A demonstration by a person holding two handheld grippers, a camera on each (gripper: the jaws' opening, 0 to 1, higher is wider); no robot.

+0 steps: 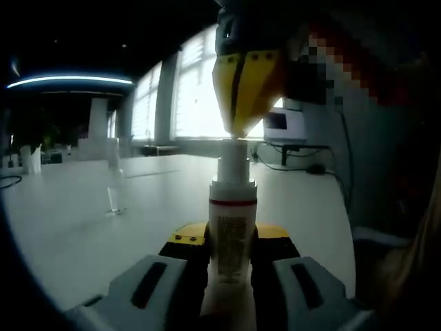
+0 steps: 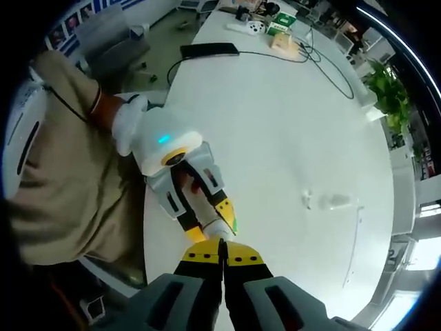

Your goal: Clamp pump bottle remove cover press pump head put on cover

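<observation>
Pump bottle (image 1: 233,234) stands upright on the white table (image 1: 76,221), gripped at its body between the left gripper (image 1: 231,265) jaws. Right gripper (image 1: 242,127), jaws together, touches the pump head (image 1: 233,162) from twelve o'clock. Clear cover (image 1: 114,189) stands at nine o'clock, well apart.

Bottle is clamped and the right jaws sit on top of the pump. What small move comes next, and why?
Probably push the right gripper straight down. Its shut yellow jaws rest tip-first on the pump head, the clear cover already stands off on the table, and the left gripper clamps the pump bottle upright, so it should take the press.
</observation>
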